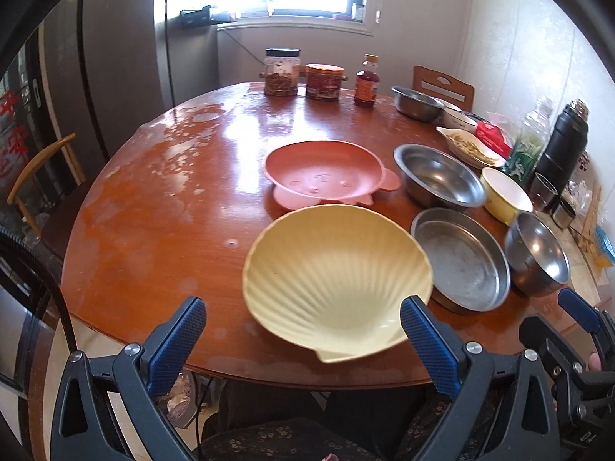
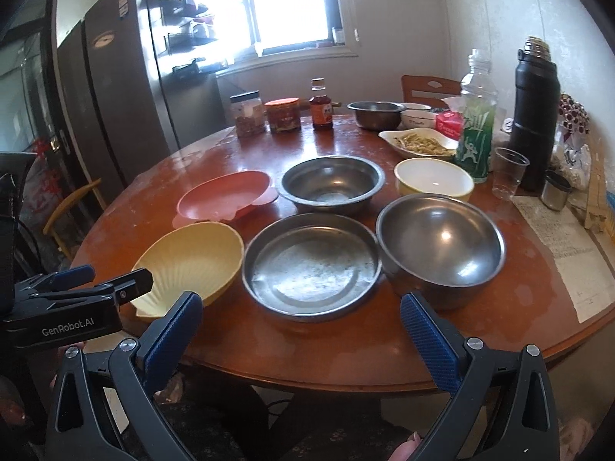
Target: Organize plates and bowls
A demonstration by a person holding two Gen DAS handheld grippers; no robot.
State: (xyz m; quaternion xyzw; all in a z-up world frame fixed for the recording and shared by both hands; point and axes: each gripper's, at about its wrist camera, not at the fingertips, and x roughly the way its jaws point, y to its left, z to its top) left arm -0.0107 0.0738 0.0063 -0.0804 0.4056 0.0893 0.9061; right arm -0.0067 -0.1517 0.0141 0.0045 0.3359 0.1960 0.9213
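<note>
A round wooden table [image 1: 153,199] carries the dishes, grouped toward its near right side. Nearest the edge sits a cream shell-shaped plate [image 1: 334,276], its hinge end slightly overhanging the near rim of the table. Just beyond it lies a pink plastic plate [image 1: 323,173] with small lobes around its rim. To the right of the shell plate stands a shallow steel pan [image 2: 311,265], and right of that, almost touching it, a deep steel bowl [image 2: 442,246]. Behind the pan is a wider steel basin [image 2: 330,184], and to the right of the basin a yellow bowl with a white inside [image 2: 432,182].

The left gripper [image 1: 303,340] hangs at the near edge of the table with its jaws spread wide, the shell plate lying between and beyond the blue pads [image 1: 177,345], which touch nothing. The right gripper [image 2: 301,340] likewise stands released, its jaws wide apart in front of the pan and the deep bowl, gripping nothing.

At the far side of the table stand a jar with a dark lid [image 1: 281,73], a red-lidded tub [image 1: 324,81] and a small brown bottle [image 1: 367,82], with another steel bowl [image 1: 417,103] to their right. Along the right edge are a white dish of food [image 2: 421,144], a green-labelled bottle [image 2: 476,123] and a black flask [image 2: 534,115]
</note>
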